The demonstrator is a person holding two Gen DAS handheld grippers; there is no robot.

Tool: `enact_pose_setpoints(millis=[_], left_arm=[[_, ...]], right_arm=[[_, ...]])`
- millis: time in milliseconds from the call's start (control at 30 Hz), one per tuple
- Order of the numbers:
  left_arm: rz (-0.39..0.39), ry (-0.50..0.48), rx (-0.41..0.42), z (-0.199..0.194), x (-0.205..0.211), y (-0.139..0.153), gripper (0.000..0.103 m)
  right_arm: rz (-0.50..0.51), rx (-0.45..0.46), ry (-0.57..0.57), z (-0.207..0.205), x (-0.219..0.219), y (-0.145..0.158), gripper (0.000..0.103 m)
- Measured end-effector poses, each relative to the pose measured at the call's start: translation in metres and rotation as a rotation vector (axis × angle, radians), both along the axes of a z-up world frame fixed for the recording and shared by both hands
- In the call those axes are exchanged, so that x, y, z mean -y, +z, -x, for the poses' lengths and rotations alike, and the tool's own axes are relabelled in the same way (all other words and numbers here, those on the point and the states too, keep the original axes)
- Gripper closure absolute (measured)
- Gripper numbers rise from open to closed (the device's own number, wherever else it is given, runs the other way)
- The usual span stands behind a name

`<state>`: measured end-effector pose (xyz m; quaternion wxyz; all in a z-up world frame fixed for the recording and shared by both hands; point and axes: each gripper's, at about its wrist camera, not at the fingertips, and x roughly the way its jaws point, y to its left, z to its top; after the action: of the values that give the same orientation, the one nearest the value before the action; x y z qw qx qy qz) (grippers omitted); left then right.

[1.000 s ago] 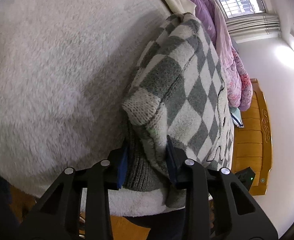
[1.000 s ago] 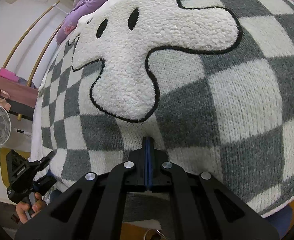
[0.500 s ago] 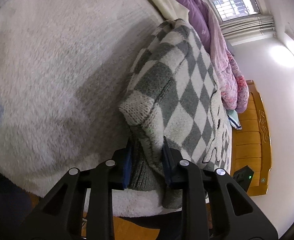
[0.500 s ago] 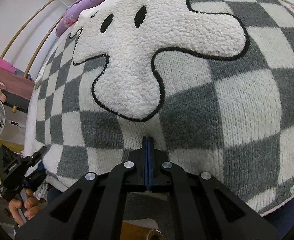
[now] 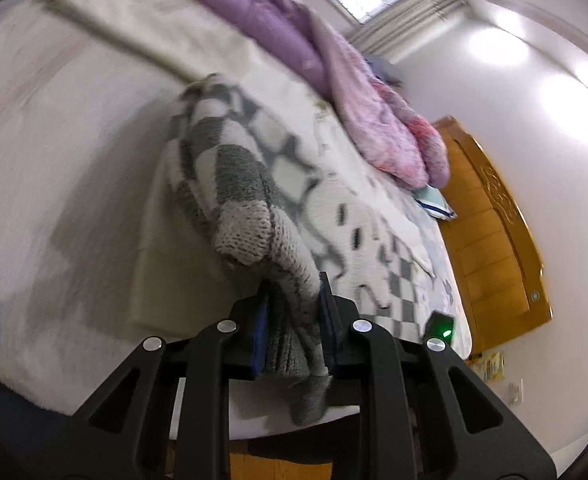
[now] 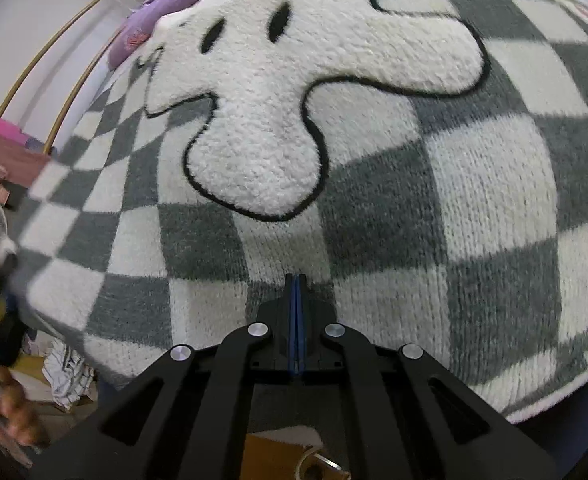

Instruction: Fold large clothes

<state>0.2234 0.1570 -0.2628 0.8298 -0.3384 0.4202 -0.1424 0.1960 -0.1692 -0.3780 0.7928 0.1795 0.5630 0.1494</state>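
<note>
Left hand-held gripper [image 5: 294,320] pinches grey-white checkered knit sweater [image 5: 250,184]; right hand-held gripper [image 6: 295,296] fully closed on its hem; bulky knit may slip out mid-fold.

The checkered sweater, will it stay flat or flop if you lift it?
Probably flop: the checkered sweater already droops in a bunch between the left gripper fingers. The thick knit looks fairly heavy. Its fuzzy surface likely won't slip from the shut right gripper.

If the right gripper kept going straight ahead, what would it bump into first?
Probably the checkered sweater. The right gripper is shut, and the knit lies directly ahead of its tips, with the fluffy white cartoon patch further on. Depth is hard to judge.
</note>
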Motion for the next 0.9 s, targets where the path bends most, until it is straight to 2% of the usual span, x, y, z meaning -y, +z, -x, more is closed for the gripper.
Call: enact_pose_setpoints(millis=[100,167,233,300,367,467,633,733,800,833,867,900], left_arm=[[-0.025,-0.032,0.018,-0.010,0.017,0.019,0.082],[-0.020,-0.049,0.017,-0.015,0.026,0.027,0.082],[-0.025,-0.051,0.012,-0.020,0.031,0.030,0.082],[-0.036,-0.052,0.004,-0.023,0.034,0.031,0.082],[-0.029,-0.052,-0.008,-0.025,0.033,0.030,0.082],[-0.030,-0.045,-0.026,-0.027,0.032,0.030,0.082],[-0.027,-0.047,-0.041,-0.023,0.030,0.030,0.082],[-0.037,-0.052,-0.052,-0.023,0.029,0.031,0.082],[-0.045,-0.058,-0.059,-0.023,0.028,0.031,0.082],[-0.043,-0.060,-0.062,-0.024,0.028,0.031,0.082],[-0.039,-0.061,-0.067,-0.024,0.027,0.030,0.082],[-0.038,-0.061,-0.073,-0.025,0.026,0.029,0.082]], right_arm=[[-0.056,0.110,0.021,0.015,0.002,0.021,0.090],[-0.063,0.238,0.070,0.033,-0.005,0.044,0.070],[-0.050,0.353,0.129,0.049,-0.016,0.065,0.058],[-0.038,0.451,0.185,0.064,-0.029,0.082,0.055],[-0.026,0.510,0.232,0.073,-0.040,0.091,0.053],[0.049,0.598,0.324,0.080,-0.067,0.102,0.044],[0.113,0.643,0.448,0.064,-0.100,0.101,0.044],[0.115,0.638,0.434,0.051,-0.111,0.092,0.044],[0.100,0.628,0.423,0.039,-0.115,0.087,0.049],[0.099,0.626,0.426,0.034,-0.116,0.085,0.054],[0.098,0.623,0.427,0.034,-0.120,0.084,0.068],[0.090,0.610,0.425,0.031,-0.122,0.083,0.076]])
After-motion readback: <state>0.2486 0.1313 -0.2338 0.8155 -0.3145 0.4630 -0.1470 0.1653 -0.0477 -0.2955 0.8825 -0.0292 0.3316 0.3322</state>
